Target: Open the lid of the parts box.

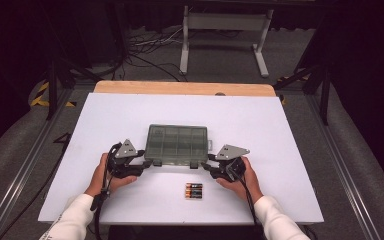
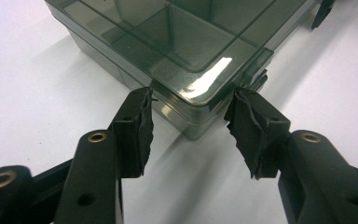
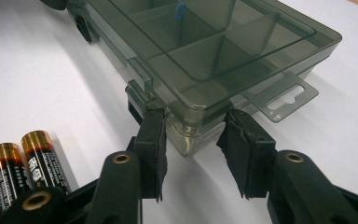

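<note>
Item: smoky translucent compartment box (image 1: pixel 177 144), lid closed, lying flat near the middle of the white counter (image 1: pixel 260 125), its long front edge toward the person. Dividers show through the lid; a hang tab juts from its right end.

Left tool (image 1: pixel 142 163): held in the left hand (image 1: pixel 101 176), at the box's front-left corner. In the left gripper view that corner (image 2: pixel 193 109) sits between the two pads, whose tips stand at the box walls on either side; whether they press is not clear. Jaws at a middling spread.

Right tool (image 1: pixel 206 165): held in the right hand (image 1: pixel 244 181), at the box's front-right corner. In the right gripper view the corner (image 3: pixel 193 130) lies between the pads, the left pad at the latch on the front wall, the other at the end wall; firm contact cannot be told. Jaws part-way apart.

Batteries (image 1: pixel 193 190): a small row lying side by side on the counter, just in front of the box, between the two hands, nearer the right one, touching neither tool.
</note>
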Available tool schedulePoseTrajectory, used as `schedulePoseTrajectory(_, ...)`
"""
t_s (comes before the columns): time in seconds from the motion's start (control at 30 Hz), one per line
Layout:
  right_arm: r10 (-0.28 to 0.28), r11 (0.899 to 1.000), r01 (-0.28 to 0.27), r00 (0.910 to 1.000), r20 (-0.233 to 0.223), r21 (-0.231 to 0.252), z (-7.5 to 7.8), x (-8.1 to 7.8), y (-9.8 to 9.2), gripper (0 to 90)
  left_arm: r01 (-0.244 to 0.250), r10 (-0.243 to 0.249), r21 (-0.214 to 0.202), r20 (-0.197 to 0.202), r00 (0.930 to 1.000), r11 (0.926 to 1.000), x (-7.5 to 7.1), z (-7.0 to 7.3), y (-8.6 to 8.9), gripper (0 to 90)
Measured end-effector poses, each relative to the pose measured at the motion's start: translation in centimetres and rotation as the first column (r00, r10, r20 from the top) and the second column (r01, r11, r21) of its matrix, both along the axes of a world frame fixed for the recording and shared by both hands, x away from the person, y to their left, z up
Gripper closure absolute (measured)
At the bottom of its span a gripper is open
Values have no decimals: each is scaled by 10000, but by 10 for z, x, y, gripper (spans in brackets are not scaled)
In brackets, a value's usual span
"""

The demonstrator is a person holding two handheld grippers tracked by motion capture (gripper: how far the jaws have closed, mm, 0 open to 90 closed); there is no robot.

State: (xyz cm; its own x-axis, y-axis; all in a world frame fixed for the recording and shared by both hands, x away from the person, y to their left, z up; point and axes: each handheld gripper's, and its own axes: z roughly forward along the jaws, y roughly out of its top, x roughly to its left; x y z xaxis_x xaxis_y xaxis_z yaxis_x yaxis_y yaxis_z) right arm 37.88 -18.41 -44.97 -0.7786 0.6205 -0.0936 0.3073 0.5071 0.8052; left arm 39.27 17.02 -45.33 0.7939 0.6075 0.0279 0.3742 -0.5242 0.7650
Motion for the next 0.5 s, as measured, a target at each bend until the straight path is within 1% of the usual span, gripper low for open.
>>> schedulePoseTrajectory(0.1,-2,9999,4,9999,114,-139,0,-1,1,604,-98,98,57,-10,10000,9999,0,1,-1,499)
schedulePoseTrajectory(0.17,-14,9999,16,9999,138,-147,0,-1,1,605,-112,112,26,-98,9999,9999,0,1,-1,493)
schedulePoseTrajectory(0.3,-36,9999,38,9999,148,-138,0,-1,2,605,-139,139,7,-146,9998,9999,0,1,-1,494)
schedulePoseTrajectory(0.33,-48,9999,50,9999,147,-122,0,-1,2,606,-83,83,57,-74,9999,9999,0,1,-1,496)
schedulePoseTrajectory(0.4,-42,9999,44,9999,168,-141,0,-1,2,609,-139,139,55,-33,9999,9999,0,2,-1,501)
schedulePoseTrajectory(0.5,-83,9999,85,9997,234,-100,1,-2,1,630,-174,174,-15,-73,9998,9998,0,3,0,528)
